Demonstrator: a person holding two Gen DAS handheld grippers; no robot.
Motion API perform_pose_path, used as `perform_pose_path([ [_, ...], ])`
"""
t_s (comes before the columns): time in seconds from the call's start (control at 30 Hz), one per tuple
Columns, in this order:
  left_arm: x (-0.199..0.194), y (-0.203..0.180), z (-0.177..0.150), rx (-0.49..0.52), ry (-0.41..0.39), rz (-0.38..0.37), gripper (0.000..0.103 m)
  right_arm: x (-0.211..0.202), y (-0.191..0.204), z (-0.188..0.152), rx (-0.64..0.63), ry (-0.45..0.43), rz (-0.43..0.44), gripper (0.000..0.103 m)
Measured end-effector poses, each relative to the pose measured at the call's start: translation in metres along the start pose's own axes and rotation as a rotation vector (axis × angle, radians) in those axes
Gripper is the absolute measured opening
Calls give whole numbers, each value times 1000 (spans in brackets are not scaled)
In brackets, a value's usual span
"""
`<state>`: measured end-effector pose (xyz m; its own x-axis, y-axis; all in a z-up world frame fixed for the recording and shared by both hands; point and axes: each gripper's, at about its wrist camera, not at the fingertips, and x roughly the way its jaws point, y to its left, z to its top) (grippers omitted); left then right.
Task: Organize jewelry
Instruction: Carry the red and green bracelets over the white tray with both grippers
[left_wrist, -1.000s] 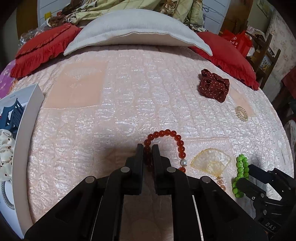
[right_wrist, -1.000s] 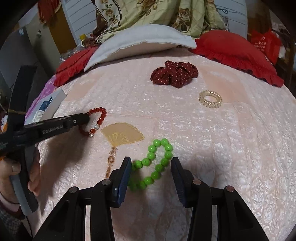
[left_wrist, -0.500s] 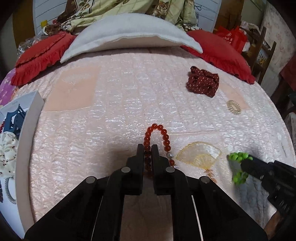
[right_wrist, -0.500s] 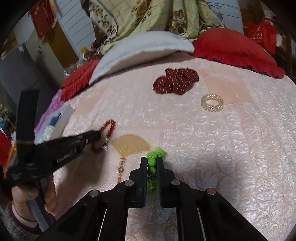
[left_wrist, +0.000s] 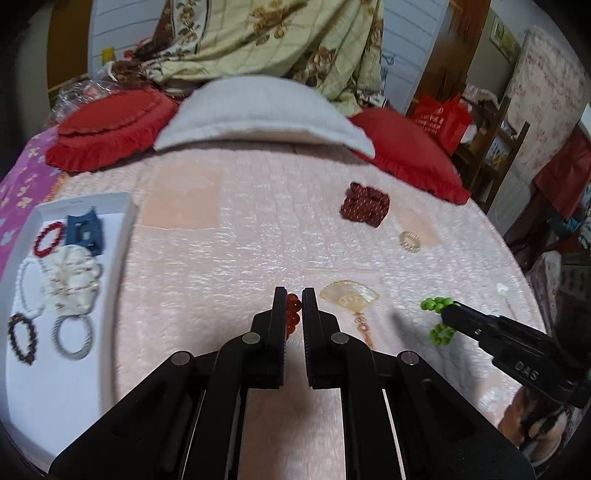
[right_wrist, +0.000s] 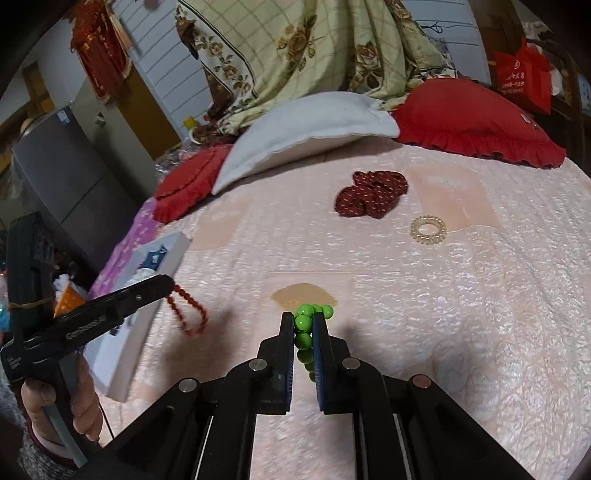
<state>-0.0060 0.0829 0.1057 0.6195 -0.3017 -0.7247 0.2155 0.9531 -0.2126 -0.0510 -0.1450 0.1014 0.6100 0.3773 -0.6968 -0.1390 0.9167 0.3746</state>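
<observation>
I'd put the sorting a little past the middle. The shallow white cardboard tray (left_wrist: 125, 236) at the bed's left side already holds a red bead bracelet (left_wrist: 48, 240), a blue claw hair clip (left_wrist: 85, 232), a cream fabric scrunchie (left_wrist: 70, 280), a white bead strand, a dark bead bracelet (left_wrist: 23, 338) and a grey cord ring (left_wrist: 74, 338). Left on the pink quilted bedspread (left_wrist: 258, 240) are the dark red dotted scrunchie (right_wrist: 371, 197), the clear coiled hair tie (right_wrist: 428, 229) and a pale fan-shaped pendant with a tassel (left_wrist: 349, 297).

Two pieces are in transit. My left gripper (left_wrist: 293, 314) has its jaws pinched nearly together on the orange-red glass bead bracelet (left_wrist: 293, 314); from the right wrist camera that loop (right_wrist: 190, 310) hangs free below the tips, clear of the bedspread and just beside the tray. My right gripper (right_wrist: 304, 332) is likewise clamped, on the bright green bead bracelet (right_wrist: 304, 325), which bunches above and below the jaws.

Both grippers point steeply downward over the near part of the bed, the left one held out ahead of a hand (right_wrist: 59, 402) wrapped round its handle, with a grey knit cuff showing at the wrist. I judge both bracelets are next for the tray.
</observation>
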Motion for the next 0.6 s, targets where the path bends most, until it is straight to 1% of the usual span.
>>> perform_pose_path([
  [0.1,-25,6,-4,7,-34,30,6,-10,11,0,-2,-5,28,9],
  [0.2,-52,16,-11,26,-78,94,6,-18,27,-2,-22,-6,51,9],
  [0.37,-79,42,-23,11,-113,166,6,-25,60,-5,-70,-1,73,9],
  [0.43,-86,61,-29,-12,-125,205,6,-25,75,-6,-98,6,80,9],
  [0.5,-90,79,-33,-45,-127,216,6,-23,90,-7,-128,15,84,8],
  [0.6,-91,118,-41,-125,-117,229,6,-16,117,-10,-186,35,87,9],
])
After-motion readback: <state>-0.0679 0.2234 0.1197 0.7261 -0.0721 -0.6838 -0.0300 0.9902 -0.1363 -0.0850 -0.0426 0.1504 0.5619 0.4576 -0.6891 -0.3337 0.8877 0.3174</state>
